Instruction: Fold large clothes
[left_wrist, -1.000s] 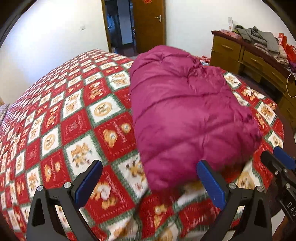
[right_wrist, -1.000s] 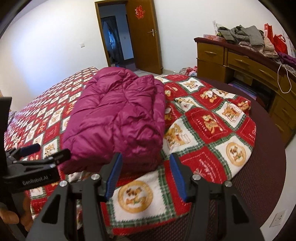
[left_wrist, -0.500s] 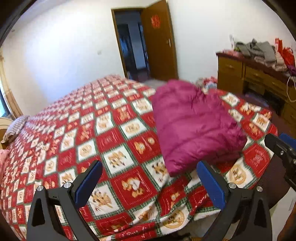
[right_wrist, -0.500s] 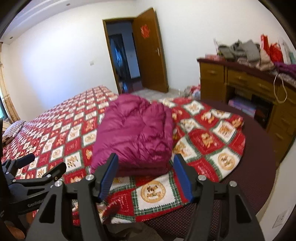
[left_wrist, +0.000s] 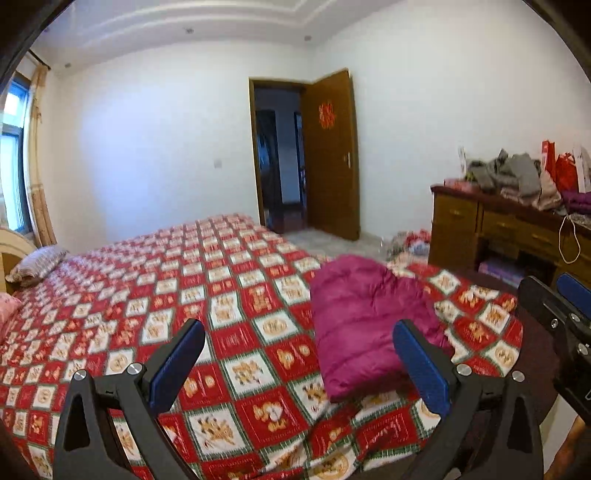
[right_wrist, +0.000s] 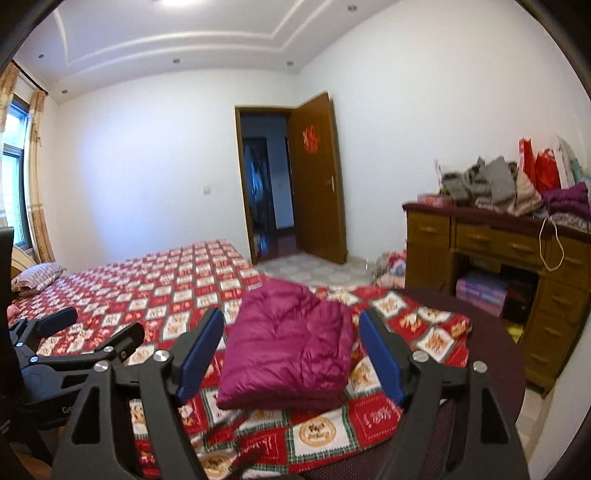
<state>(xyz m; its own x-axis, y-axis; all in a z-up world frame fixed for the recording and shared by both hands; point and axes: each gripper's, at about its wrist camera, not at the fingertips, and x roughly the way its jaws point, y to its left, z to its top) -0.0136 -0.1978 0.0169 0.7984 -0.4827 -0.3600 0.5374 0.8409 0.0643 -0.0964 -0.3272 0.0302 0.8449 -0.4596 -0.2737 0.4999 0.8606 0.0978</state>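
The magenta down jacket (right_wrist: 291, 343) lies folded into a compact rectangular bundle on the bed (left_wrist: 155, 280), near the bed's foot-end corner on the side toward the wooden dresser (right_wrist: 491, 240). It rests on the red, white and green patterned bedspread (left_wrist: 236, 332), with its folded edge facing the cameras. Nothing grips or touches it.

Left gripper (left_wrist: 299, 363): the fingers stand wide apart and hold nothing. Seen from the left wrist, the bundle lies beyond them and off toward the right-hand finger (left_wrist: 421, 365), clear of both pads.

Right gripper (right_wrist: 291, 352): the fingers are spread and opening further. The bundle appears in the gap between them in the right wrist view, but it lies farther off on the bed and the pads do not press on it. The gripper is empty.

Each gripper shows at the edge of the other's view, the two held side by side above the near end of the bed.

Surroundings: a pillow (left_wrist: 37, 264) sits at the far head of the bed beside a curtained window (right_wrist: 18, 177). A brown door (left_wrist: 330, 155) stands open onto a dark hallway. A heap of grey and other clothing (right_wrist: 498, 186) and red bags (right_wrist: 539, 166) crowd the dresser top. More fabric lies on the floor (right_wrist: 314, 269) by the dresser, too blurred to identify.
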